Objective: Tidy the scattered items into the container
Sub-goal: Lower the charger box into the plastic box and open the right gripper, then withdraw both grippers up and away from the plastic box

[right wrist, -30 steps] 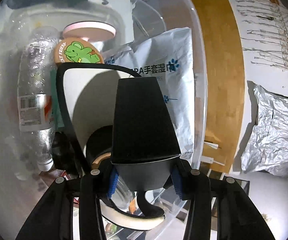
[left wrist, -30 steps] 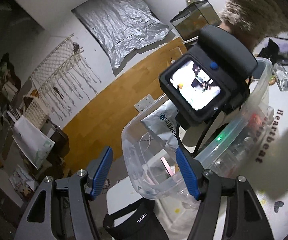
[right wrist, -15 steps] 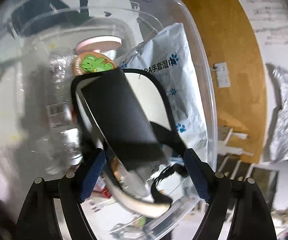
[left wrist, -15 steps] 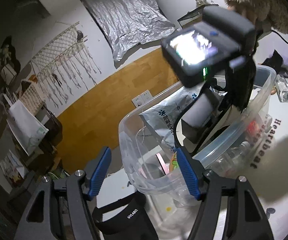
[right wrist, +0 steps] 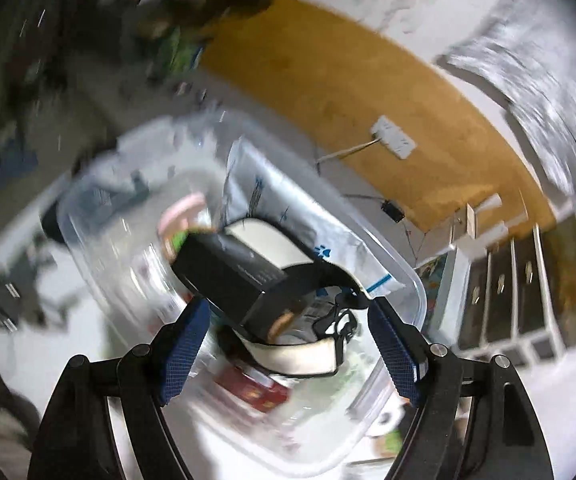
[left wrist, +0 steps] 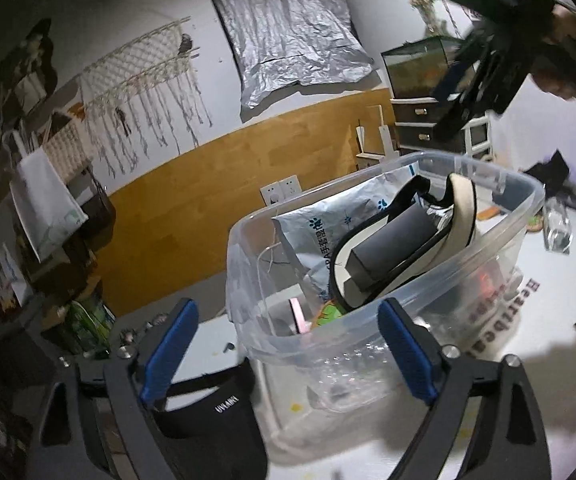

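- Nearest, the left gripper hangs with fingers spread wide and holding nothing, just before the container on the worktop.
- The right gripper, clamped on the black box a second ago, has let go; its fingers now gape empty above the tub.
- The box lies inside, on the white visor and wipes pack.
- One more item tidied, I'd say.
- Farther off, a clear bottle waits on the worktop.

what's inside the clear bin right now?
In the clear bin: black box atop a white visor, wet-wipes pack, green frog badge. Anything beneath them is hidden.
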### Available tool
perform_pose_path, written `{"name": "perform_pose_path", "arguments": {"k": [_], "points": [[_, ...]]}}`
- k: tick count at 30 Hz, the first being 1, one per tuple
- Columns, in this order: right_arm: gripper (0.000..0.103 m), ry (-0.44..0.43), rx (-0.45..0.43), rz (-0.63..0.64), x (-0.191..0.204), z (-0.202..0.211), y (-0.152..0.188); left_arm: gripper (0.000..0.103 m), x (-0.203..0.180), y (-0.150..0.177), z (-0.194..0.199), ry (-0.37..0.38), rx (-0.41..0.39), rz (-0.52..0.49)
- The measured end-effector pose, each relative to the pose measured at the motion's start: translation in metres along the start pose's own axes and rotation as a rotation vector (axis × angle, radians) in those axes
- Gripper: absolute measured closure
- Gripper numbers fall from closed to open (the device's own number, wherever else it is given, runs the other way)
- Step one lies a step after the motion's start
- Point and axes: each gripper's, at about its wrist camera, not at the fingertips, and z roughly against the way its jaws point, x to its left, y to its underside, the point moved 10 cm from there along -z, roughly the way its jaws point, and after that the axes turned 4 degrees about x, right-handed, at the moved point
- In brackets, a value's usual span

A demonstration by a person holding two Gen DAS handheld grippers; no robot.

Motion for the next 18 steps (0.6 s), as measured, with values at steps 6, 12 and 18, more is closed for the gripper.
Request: {"name": "perform_pose_path", "arguments": {"k": [6,12,18], "points": [[0.022,-0.074,-0.14,-0.26,-0.007,0.051,0.033,0.002,-0.014,0.003,0.013,0.045,0.028,0.079],[0.022,-0.036,-0.249,-0.411,0.0,0.084,0.071,0.002,-0.023,0.013,0.016,0.05,0.141,0.203],[0.022,-0.054,-0.298,-0.53,0.019,0.08,0.113,0.001,-0.022,0.022,0.029,0.027,0.179,0.29]]}}
